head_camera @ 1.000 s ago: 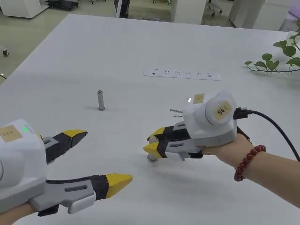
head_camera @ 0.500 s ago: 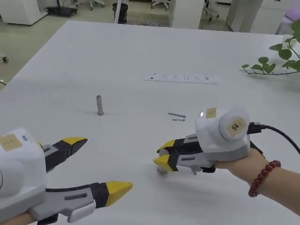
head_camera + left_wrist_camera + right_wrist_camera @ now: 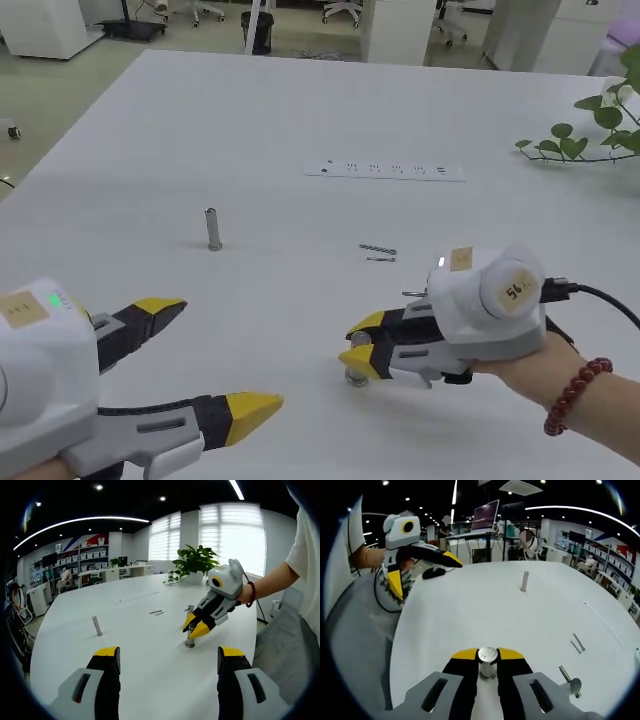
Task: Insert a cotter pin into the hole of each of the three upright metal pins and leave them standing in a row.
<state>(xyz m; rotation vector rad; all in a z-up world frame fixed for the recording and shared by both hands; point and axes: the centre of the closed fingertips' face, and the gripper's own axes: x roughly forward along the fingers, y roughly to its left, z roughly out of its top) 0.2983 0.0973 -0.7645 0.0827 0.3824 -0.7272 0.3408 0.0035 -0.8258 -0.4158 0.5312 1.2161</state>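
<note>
While the right tongs (image 3: 355,345) are clamped on one metal pin (image 3: 356,376), standing it on the surface (image 3: 300,110) well to the person's side of the power strip (image 3: 385,170), no insertion looks done yet. Two cotter pins (image 3: 378,252) lie loose between the strip and that pin. A second pin (image 3: 213,229) stands bare, nearer and left of the strip. The left tongs (image 3: 228,353) hang apart, empty.

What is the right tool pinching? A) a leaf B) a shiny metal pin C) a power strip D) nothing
B: in the right gripper view, the right tool has its yellow tips closed on both sides of an upright metal pin.
</note>
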